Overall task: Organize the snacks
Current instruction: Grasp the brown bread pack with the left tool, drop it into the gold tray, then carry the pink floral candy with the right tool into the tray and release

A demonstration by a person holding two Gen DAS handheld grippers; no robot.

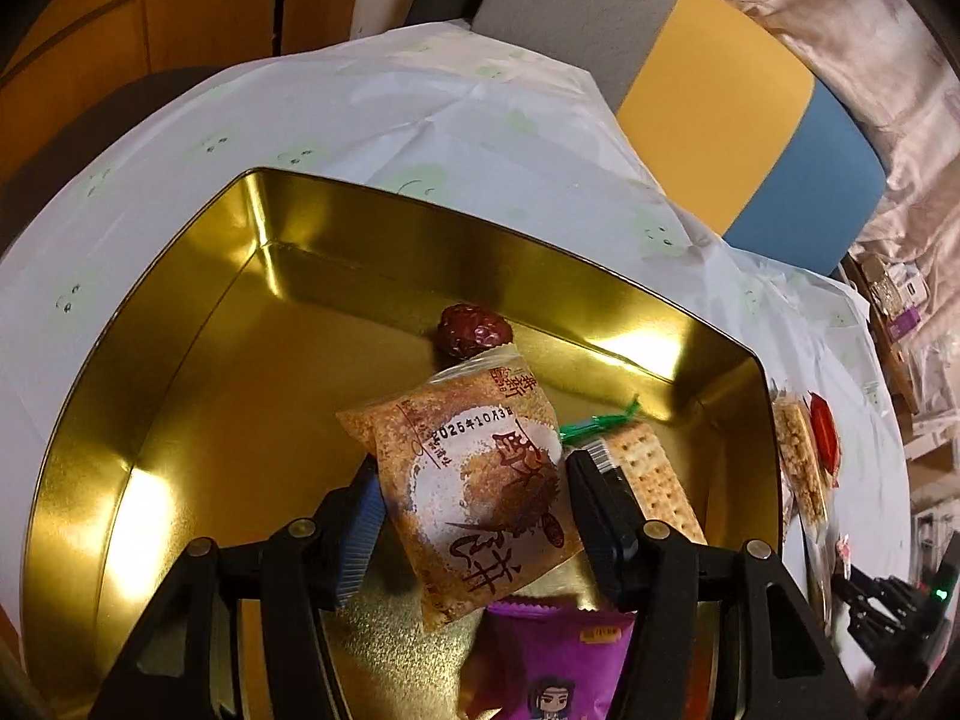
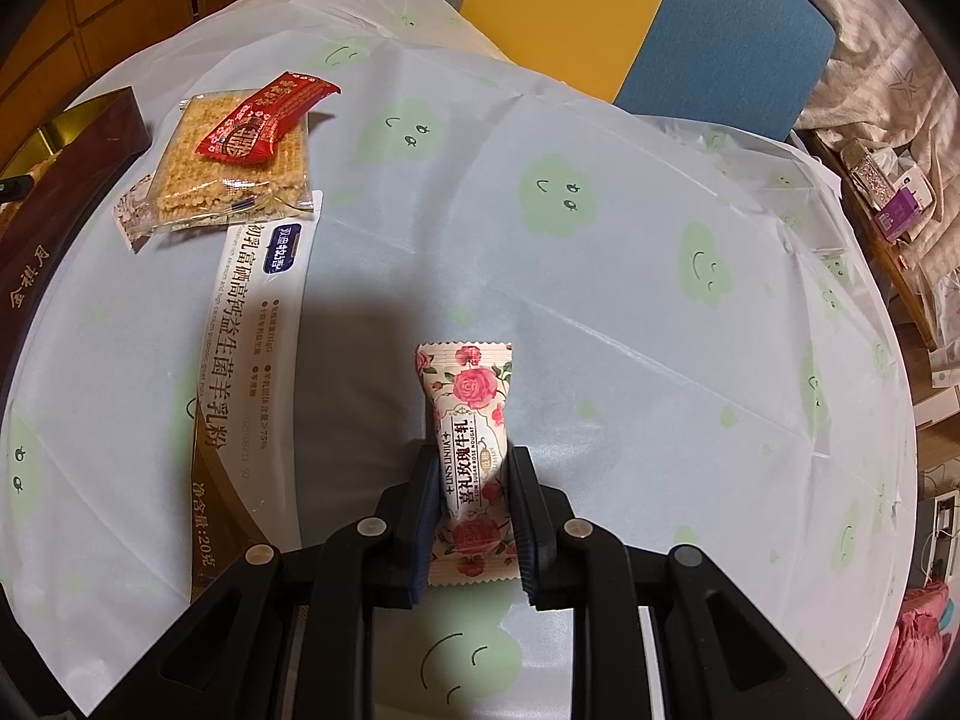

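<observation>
A gold tin (image 1: 420, 222) holds a red date (image 1: 474, 330), a square cracker (image 1: 651, 474) and a purple packet (image 1: 558, 648). Over the tin's floor my left gripper (image 1: 471, 465) is shut on a brown pastry packet (image 1: 480, 510). The packet is tilted and both pads touch its edges. My right gripper (image 2: 474, 453) hangs over the tablecloth, shut on a rose-printed nougat candy (image 2: 468, 384) that sticks out past the fingertips. On the cloth to the left lie a rice cracker packet (image 2: 234, 174), a red candy (image 2: 264, 120) on top of it, and a long white powder sachet (image 2: 252, 360).
The tin's dark maroon outer wall (image 2: 72, 180) stands at the table's left edge. A round table with a white cloth (image 2: 600, 312) printed with green clouds carries everything. A grey, yellow and blue chair (image 1: 720, 96) stands behind it. Cluttered boxes (image 2: 888, 198) sit at the right.
</observation>
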